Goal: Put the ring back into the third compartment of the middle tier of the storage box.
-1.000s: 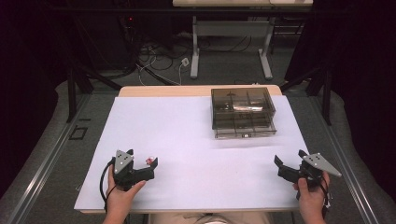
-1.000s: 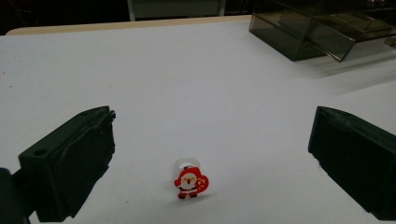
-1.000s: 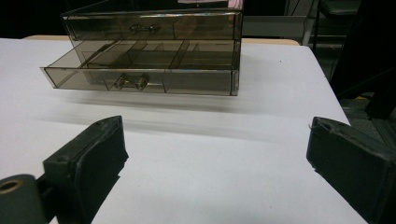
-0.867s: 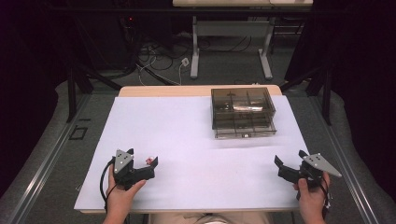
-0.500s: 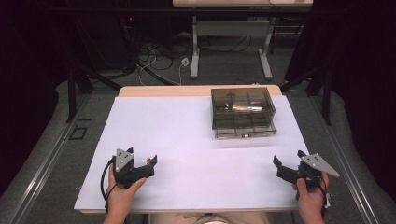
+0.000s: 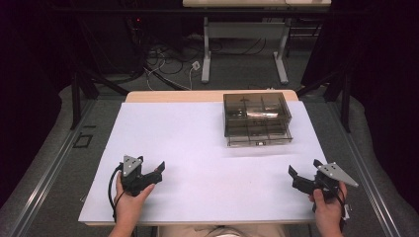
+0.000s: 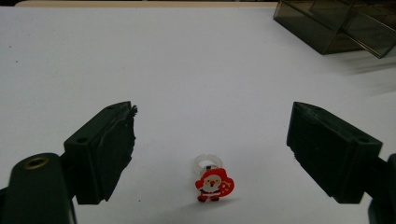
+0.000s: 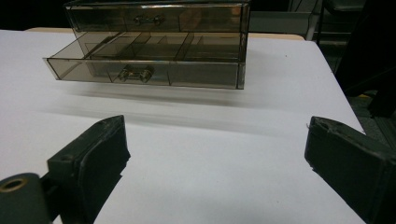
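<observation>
Little has shifted in the last second: both grippers, left point(image 6: 148, 174) and right point(image 6: 304, 178), stay open low in frame, the Santa ring point(image 7: 213, 179) ungrasped on the counter point(image 6: 197, 138), the drawer box point(image 6: 256, 118) untouched.

Left black two-jaw gripper point(image 6: 152, 167) sat at the near-left of the white table point(image 6: 207, 143), jaws wide apart. Right black two-jaw gripper point(image 6: 302, 171) at the near-right edge, jaws also spread, each hand-held.
</observation>
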Demonstrator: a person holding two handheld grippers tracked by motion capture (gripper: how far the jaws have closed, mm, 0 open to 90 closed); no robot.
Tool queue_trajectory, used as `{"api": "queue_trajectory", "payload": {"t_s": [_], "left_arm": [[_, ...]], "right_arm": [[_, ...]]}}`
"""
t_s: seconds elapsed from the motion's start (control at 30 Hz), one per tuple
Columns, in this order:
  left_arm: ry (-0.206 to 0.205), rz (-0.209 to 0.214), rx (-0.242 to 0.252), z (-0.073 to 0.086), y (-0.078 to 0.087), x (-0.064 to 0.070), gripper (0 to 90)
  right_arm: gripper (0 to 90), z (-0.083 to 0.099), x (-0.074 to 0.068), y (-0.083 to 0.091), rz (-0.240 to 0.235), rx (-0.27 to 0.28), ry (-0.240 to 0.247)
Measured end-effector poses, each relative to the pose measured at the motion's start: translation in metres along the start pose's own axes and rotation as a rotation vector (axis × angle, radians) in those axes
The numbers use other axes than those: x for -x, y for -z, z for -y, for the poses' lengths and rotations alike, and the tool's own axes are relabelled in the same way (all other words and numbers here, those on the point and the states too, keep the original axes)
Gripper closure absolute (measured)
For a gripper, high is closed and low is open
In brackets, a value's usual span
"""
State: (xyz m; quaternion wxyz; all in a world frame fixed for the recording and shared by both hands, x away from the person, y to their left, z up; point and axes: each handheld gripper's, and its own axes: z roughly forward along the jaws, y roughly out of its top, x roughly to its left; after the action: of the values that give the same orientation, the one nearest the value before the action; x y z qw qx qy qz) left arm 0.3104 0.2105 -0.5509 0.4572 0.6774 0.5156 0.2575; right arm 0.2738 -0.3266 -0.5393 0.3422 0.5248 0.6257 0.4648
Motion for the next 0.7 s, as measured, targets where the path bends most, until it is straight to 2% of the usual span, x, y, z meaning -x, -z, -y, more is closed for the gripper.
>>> {"api": "queue_trajectory", "payload": {"t_s": [0.27, 0.53, 0.7], "left_arm": [[-0.001, 0.01, -0.05, 0.0014, -0.0041, -0.0009, 17.9], [-0.007, 0.009, -0.062, 0.0026, -0.0083, -0.0009, 22.7], [0.004, 0.014, -0.091, 0.0029, -0.0096, -0.0004, 24.8]], "right_arm": [[6.4, 0.0006, 0.0015, 0.0004, -0.002, -0.013, -0.005], [7.1, 0.0016, 0.0032, -0.0006, -0.007, -0.017, -0.013], [7.2, 0.0016, 0.0036, -0.0001, -0.006, -0.033, -0.013]]}}
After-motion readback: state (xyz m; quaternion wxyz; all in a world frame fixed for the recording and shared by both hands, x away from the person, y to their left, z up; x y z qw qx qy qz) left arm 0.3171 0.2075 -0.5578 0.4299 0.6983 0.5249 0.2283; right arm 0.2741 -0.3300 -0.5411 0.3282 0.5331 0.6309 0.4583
